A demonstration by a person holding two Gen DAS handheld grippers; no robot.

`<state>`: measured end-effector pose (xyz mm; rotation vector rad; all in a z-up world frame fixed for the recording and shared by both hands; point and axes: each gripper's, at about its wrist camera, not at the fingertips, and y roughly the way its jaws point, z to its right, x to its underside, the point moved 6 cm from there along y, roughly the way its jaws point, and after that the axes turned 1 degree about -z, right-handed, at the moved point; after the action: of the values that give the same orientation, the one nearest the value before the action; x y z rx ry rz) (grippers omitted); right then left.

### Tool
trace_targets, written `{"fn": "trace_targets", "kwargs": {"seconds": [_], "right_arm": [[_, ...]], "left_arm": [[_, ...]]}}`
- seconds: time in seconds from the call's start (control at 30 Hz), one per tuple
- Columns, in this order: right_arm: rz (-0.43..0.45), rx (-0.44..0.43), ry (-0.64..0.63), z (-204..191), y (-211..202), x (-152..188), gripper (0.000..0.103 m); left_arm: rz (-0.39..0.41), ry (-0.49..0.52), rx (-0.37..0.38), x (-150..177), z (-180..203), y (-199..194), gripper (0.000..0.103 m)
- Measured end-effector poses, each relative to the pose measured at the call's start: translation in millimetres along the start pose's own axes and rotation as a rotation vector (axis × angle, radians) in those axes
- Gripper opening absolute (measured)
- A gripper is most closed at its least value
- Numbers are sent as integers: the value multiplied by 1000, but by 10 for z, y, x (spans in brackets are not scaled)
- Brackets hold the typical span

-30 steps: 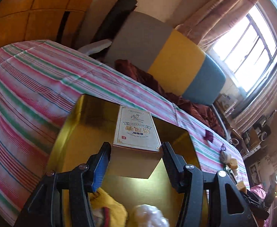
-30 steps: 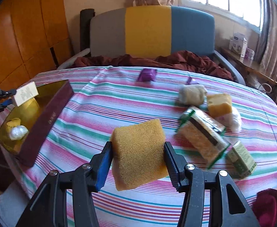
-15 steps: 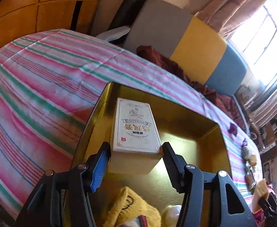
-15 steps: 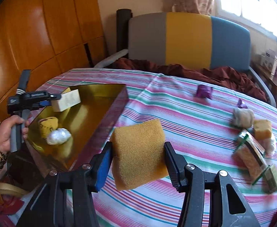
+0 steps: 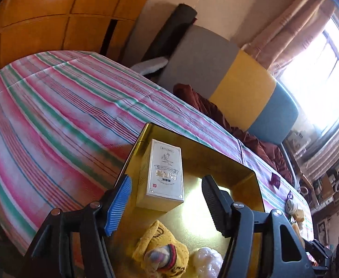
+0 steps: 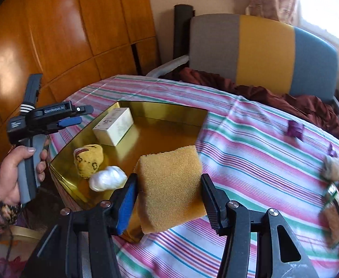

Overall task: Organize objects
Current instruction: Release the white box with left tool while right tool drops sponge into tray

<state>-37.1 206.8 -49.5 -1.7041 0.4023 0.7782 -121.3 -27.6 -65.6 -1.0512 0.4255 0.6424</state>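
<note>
Two grippers show here, each held by a person. The left gripper [image 5: 164, 199] has just been opening its jaws: they stand apart with clear space on either side of the white box [image 5: 166, 173], which rests on the floor of the gold tray [image 5: 245, 176] just ahead of the fingertips, untouched by the pads. Nearer the gripper's base, below and between the fingers, lie a yellow knitted piece [image 5: 160, 254] and a white crumpled wad [image 5: 207, 260], both inside the tray. Beyond the tray the striped tablecloth [image 5: 53, 120] spreads away to the left and ahead.

The right gripper [image 6: 168, 193] is clamped on a yellow sponge [image 6: 171, 185], both pads pressing its sides, the sponge lifted over the tray's near right corner. Ahead and to the left of it sit the wad, the knitted piece and, farther off, the white box. Far left of it, a hand [image 6: 11, 173] grips the left tool's handle. To the right, well apart on the cloth, lie two small purple wrappers [image 6: 295, 128] and a blurred cluster of other items at the frame's edge.
</note>
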Motion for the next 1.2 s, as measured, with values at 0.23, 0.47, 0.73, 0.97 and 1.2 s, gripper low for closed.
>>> {"fn": "trace_targets", "kwargs": {"seconds": [0.23,0.47,0.73,0.97,1.2], "right_arm": [[-92,-4,-6,-261,448,-153,55],[-208,49,-56,-446,990,-376,55],[-233,-4,84,-417,1424,-611,65],[-168,2,110,-352,1155,-644,70],[-89,54,88,-127,736,-583,71]], "left_arm": [[20,-18,13,-76,51,-58,64],[43,-42,21,-143,35,-138,64],[38,-76,32,-163,-4,-143,64],[24,-66,31,-95,42,-100,64],[-11,-10,65,64,260,-62,64]]}}
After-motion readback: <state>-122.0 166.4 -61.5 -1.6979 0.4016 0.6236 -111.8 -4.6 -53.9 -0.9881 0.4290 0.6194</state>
